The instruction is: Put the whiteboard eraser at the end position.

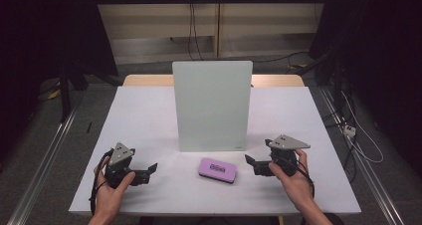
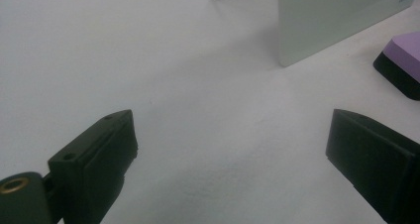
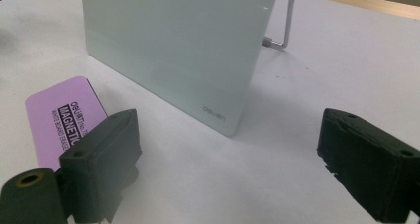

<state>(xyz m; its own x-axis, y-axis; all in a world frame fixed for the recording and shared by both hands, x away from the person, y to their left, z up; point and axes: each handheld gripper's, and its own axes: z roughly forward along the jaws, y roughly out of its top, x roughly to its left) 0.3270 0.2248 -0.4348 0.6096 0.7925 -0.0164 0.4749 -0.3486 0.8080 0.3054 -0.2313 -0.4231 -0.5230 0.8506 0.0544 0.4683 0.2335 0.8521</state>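
Note:
A pale glass whiteboard [image 1: 212, 105] stands upright on its metal stand in the middle of the white table [image 1: 144, 115]. In front of it lies a purple magnetic eraser [image 1: 218, 169] with a black base. My left gripper [image 1: 151, 170] rests at the front left, open, jaws pointing right toward the eraser, nothing between them. My right gripper [image 1: 250, 163] is at the front right, open and empty, jaws pointing left, a short way from the eraser. In the left gripper view the eraser [image 2: 403, 60] sits at the right edge beyond the board [image 2: 337, 16]. In the right gripper view the eraser [image 3: 62, 120] lies partly behind the left jaw, board [image 3: 173, 45] ahead.
A metal stand leg [image 3: 285, 21] props the board from behind. Bare white tabletop lies on both sides of the board. The table's wooden far edge [image 1: 144, 79] shows behind it. Cables [image 1: 356, 135] trail on the floor to the right, and rails run along both sides.

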